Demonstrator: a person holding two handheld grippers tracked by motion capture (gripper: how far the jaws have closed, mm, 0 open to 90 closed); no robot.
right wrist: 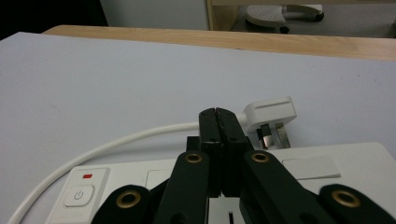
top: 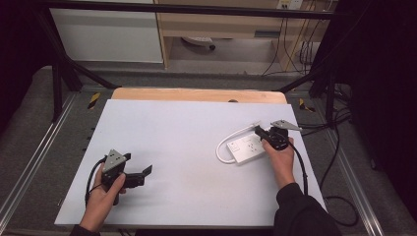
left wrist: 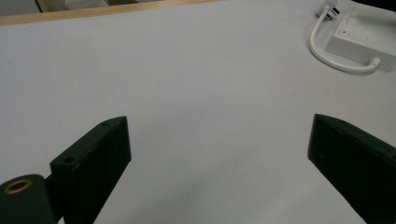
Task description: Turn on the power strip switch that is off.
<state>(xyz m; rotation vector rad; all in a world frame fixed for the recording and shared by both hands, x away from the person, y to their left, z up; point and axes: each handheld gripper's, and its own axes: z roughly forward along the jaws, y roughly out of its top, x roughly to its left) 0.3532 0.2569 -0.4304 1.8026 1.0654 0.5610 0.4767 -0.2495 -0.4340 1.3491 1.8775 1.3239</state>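
The work in hand centres on the white power strip (top: 247, 149), which lies at the right of the high view on the pale table sheet (top: 177, 162), with its white cable (top: 223, 147) looping round its left end and its plug (right wrist: 271, 113) lying on the sheet just beyond the strip's far edge, pins showing, not pushed into any socket. The right gripper (top: 259, 132) sits over the strip with its jaws pressed flat together and nothing between them; in the right gripper view the tips hover above the strip's top face, just short of the plug, and whether they touch the strip I cannot tell. So, as I judge it, little is done yet: the strip's rocker switch (right wrist: 79, 195) at the lower left of that view looks untouched, the plug is free, and any pressing, plugging or shifting is still to come. The left gripper (top: 135, 175) rests at the lower left of the high view, jaws spread wide over bare sheet, well apart from the strip. Room is generous to the left and centre of the sheet; it is tight on the right, where the strip lies near the sheet's right edge and the wooden table edge (top: 196, 94) runs across the top.
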